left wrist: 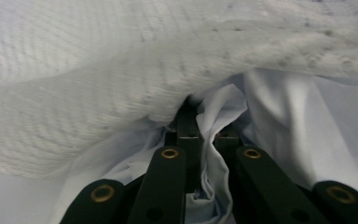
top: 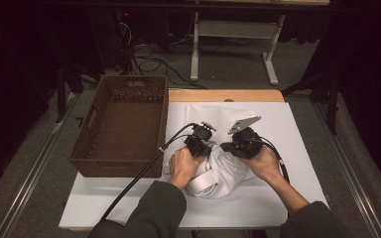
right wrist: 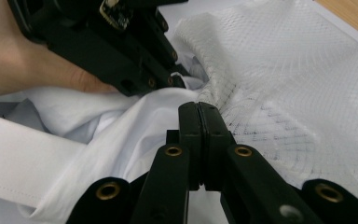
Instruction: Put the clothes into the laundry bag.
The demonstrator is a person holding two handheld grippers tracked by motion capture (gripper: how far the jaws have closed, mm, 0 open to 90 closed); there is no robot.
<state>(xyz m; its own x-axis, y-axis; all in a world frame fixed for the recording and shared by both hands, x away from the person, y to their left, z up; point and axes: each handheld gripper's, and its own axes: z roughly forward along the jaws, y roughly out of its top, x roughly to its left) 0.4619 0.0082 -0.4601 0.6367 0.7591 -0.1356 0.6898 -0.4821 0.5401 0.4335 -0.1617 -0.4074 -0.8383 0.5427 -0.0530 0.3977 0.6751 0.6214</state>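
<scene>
The bunched white garment [top: 218,173] lies mid-tabletop [top: 287,198], bare white surface all round it, a brown wicker basket [top: 124,124] at the left edge. Left tongs [top: 199,146] pinch a fold; right tongs [top: 238,148] are clamped, tips buried in cloth. Beyond, dark floor with cables.

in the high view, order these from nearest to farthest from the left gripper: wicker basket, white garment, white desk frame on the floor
1. white garment: right under the left gripper, mid-table.
2. wicker basket: just to its left, on the table's left edge.
3. white desk frame: on the floor beyond the table's far edge.
</scene>
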